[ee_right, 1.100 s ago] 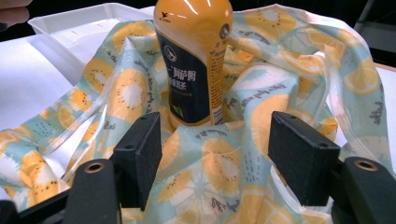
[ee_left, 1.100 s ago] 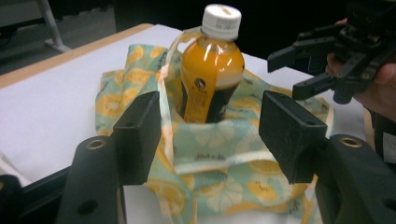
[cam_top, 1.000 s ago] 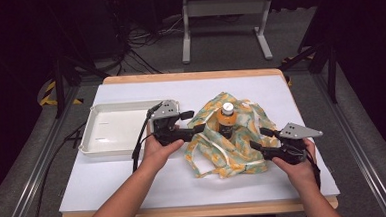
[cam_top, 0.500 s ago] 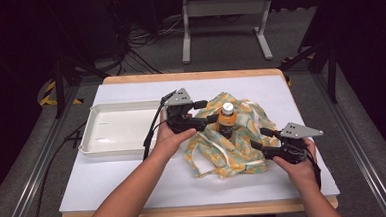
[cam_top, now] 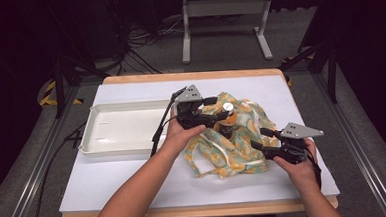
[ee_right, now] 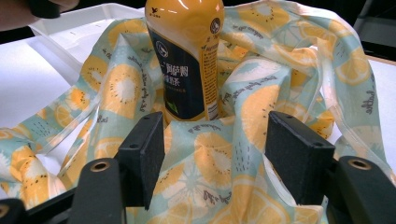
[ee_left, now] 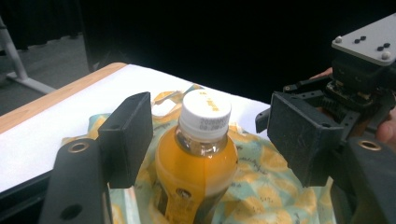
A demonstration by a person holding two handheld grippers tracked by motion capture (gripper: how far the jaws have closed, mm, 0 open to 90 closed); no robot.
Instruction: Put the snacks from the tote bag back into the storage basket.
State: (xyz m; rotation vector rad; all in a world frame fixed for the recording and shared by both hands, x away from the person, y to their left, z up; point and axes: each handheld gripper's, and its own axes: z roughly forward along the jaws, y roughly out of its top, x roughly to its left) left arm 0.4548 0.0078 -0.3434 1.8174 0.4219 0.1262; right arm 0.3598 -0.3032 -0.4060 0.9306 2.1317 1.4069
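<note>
Near the middle of the tabletop, the orange bottle (ee_left: 196, 158), standing upright in the fruit-print bag (ee_right: 219, 154), is straddled by the open left gripper (ee_left: 205, 135), not yet clamped; closing it comes next, while the right gripper (ee_right: 215, 154), open, frames a bag fold.

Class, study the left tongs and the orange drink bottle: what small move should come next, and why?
Probably close the left tongs on the orange drink bottle with the white cap: its jaws stand open either side of the neck, not touching, while it stands upright in the lemon-print fabric bag.
</note>
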